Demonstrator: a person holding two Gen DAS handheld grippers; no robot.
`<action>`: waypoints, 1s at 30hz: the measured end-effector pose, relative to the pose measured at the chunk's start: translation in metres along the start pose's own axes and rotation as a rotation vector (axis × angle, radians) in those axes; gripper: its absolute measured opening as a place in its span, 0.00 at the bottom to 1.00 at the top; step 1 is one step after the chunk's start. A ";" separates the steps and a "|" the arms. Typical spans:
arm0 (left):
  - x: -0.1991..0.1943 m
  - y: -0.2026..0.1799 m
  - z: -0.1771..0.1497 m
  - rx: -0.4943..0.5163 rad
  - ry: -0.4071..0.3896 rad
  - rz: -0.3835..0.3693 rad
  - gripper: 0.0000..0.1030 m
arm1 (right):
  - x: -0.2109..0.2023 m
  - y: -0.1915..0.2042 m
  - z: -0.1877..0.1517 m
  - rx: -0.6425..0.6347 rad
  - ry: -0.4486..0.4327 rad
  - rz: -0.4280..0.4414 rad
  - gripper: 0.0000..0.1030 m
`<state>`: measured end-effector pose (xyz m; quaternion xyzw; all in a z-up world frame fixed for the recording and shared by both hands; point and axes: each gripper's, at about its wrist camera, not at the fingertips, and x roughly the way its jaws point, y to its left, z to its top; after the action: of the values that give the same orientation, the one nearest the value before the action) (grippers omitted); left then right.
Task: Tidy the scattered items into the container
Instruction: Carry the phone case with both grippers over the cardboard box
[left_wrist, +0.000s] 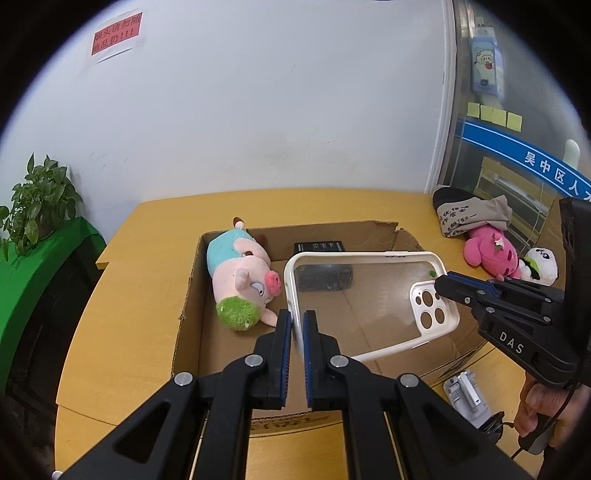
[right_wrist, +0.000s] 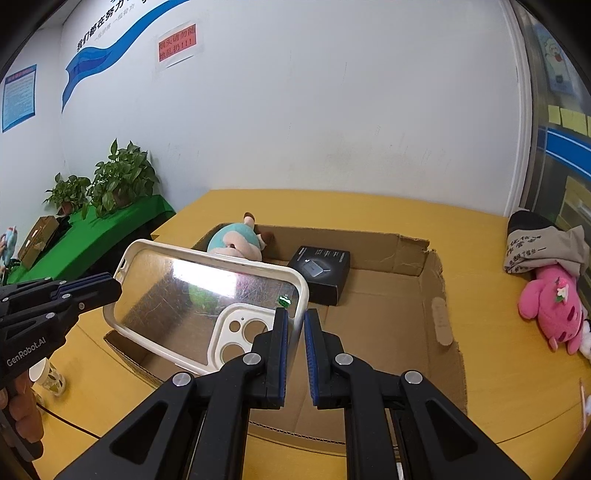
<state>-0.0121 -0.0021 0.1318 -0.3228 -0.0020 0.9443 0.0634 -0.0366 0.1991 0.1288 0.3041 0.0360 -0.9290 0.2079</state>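
Above cardboard box (left_wrist: 229, 354): phone case (left_wrist: 365, 306), clear-backed, long axis level, spanning both grippers. Left gripper (left_wrist: 297, 325) pinching plain end rim; right gripper (right_wrist: 295, 325) pinching camera-cutout end. Both equally near. Pig plush (left_wrist: 243, 280) and black box (right_wrist: 319, 273) already inside.

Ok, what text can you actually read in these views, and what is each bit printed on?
"DAS": right gripper.
"GenRobot.AI": left gripper.
"烟头请勿随地乱扔!!!": red wall notice.
"吴中区人": blue band on the glass.
Grey cloth, black box, blue poster: too small to read.
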 end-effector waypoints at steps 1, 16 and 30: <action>0.001 0.002 -0.001 -0.001 0.003 0.006 0.05 | 0.004 0.001 -0.001 0.004 0.005 0.007 0.09; 0.015 0.019 -0.004 -0.021 0.032 0.011 0.05 | 0.044 0.009 -0.017 0.013 0.096 0.056 0.09; 0.031 0.026 -0.007 -0.025 0.061 0.025 0.05 | 0.067 0.010 -0.025 0.031 0.146 0.072 0.09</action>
<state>-0.0355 -0.0243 0.1058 -0.3522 -0.0079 0.9347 0.0478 -0.0678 0.1704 0.0703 0.3752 0.0255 -0.8968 0.2331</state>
